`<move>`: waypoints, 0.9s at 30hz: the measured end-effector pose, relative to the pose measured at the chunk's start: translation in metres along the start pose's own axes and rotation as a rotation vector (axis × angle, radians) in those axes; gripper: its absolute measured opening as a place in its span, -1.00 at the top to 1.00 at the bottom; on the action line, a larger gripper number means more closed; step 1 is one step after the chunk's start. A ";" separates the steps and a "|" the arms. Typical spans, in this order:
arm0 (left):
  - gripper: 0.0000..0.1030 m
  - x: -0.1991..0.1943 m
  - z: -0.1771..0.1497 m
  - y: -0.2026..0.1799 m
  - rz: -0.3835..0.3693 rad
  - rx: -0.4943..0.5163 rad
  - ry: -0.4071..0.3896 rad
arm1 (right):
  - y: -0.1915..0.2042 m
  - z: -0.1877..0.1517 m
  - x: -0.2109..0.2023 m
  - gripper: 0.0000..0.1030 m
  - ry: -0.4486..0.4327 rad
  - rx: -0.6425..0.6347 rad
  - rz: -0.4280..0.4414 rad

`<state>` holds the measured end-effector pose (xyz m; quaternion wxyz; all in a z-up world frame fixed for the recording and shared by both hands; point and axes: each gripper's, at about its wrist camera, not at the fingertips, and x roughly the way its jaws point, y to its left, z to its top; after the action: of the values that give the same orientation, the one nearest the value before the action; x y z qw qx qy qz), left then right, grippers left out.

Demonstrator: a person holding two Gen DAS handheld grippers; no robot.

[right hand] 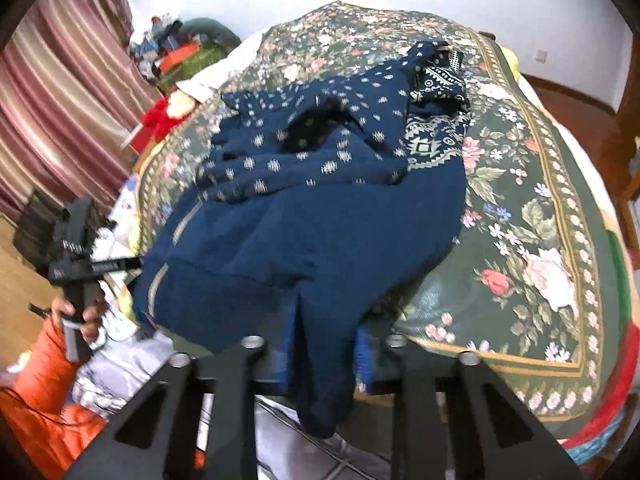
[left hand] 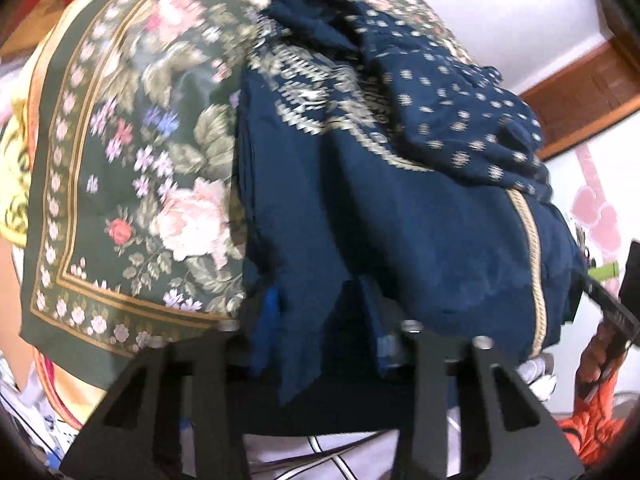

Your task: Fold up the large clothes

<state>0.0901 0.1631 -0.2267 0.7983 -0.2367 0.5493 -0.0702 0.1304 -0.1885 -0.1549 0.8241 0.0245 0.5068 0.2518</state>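
Note:
A large navy garment [right hand: 312,232] with gold patterned trim and a dotted upper part lies bunched on a green floral bedspread [right hand: 532,216]. It also shows in the left wrist view [left hand: 400,216]. My left gripper [left hand: 326,320] holds the garment's near hem, with cloth draped over its blue-padded fingers [left hand: 272,304]. My right gripper [right hand: 324,348] holds the same hem further along, and a fold of cloth hangs down between its fingers [right hand: 364,352]. The left gripper and the hand holding it show at the left of the right wrist view [right hand: 76,256].
The green floral bedspread [left hand: 132,168] covers the bed. A striped curtain [right hand: 60,112] hangs at the left, with clutter and a red item [right hand: 160,120] beside the bed. An orange sleeve [right hand: 40,392] is at lower left. A brown wooden door frame [left hand: 580,96] is at the right.

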 end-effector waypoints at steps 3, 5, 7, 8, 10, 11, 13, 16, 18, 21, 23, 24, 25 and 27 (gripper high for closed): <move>0.84 -0.011 0.003 -0.016 -0.012 0.049 -0.037 | 0.004 0.009 -0.001 0.77 -0.021 -0.022 0.015; 0.88 -0.023 0.008 -0.028 -0.005 0.076 -0.071 | 0.011 0.018 -0.007 0.77 -0.058 -0.044 0.011; 0.90 -0.039 0.017 -0.041 0.003 0.119 -0.113 | 0.011 0.030 -0.013 0.78 -0.092 -0.041 0.034; 0.90 -0.048 0.024 -0.049 0.006 0.139 -0.139 | 0.010 0.037 -0.015 0.78 -0.106 -0.036 0.045; 0.91 -0.063 0.043 -0.064 0.009 0.169 -0.199 | 0.008 0.055 -0.020 0.78 -0.139 -0.029 0.053; 0.91 -0.071 0.051 -0.069 0.010 0.178 -0.226 | 0.007 0.062 -0.021 0.78 -0.154 -0.030 0.049; 0.92 -0.080 0.078 -0.084 0.013 0.194 -0.292 | 0.002 0.083 -0.023 0.79 -0.187 -0.032 0.041; 0.93 -0.085 0.121 -0.093 0.060 0.200 -0.377 | -0.008 0.115 -0.023 0.79 -0.219 -0.017 0.043; 0.96 -0.085 0.152 -0.091 0.111 0.181 -0.420 | -0.017 0.135 -0.019 0.79 -0.234 -0.005 0.044; 1.00 -0.082 0.193 -0.075 0.182 0.116 -0.467 | -0.037 0.175 -0.004 0.79 -0.237 0.042 0.054; 1.00 -0.073 0.230 -0.061 0.249 0.060 -0.503 | -0.053 0.201 0.015 0.79 -0.227 0.087 0.056; 1.00 -0.068 0.239 -0.057 0.267 0.051 -0.509 | -0.062 0.216 0.027 0.79 -0.218 0.107 0.050; 1.00 -0.058 0.255 -0.050 0.289 0.039 -0.500 | -0.068 0.226 0.039 0.79 -0.209 0.125 0.045; 1.00 -0.040 0.275 -0.036 0.271 0.013 -0.450 | -0.085 0.244 0.067 0.79 -0.170 0.177 0.040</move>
<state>0.3299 0.2286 -0.0980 0.9040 -0.1655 0.3843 0.0882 0.3943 -0.1805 -0.1171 0.8534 0.1286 0.4549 0.2194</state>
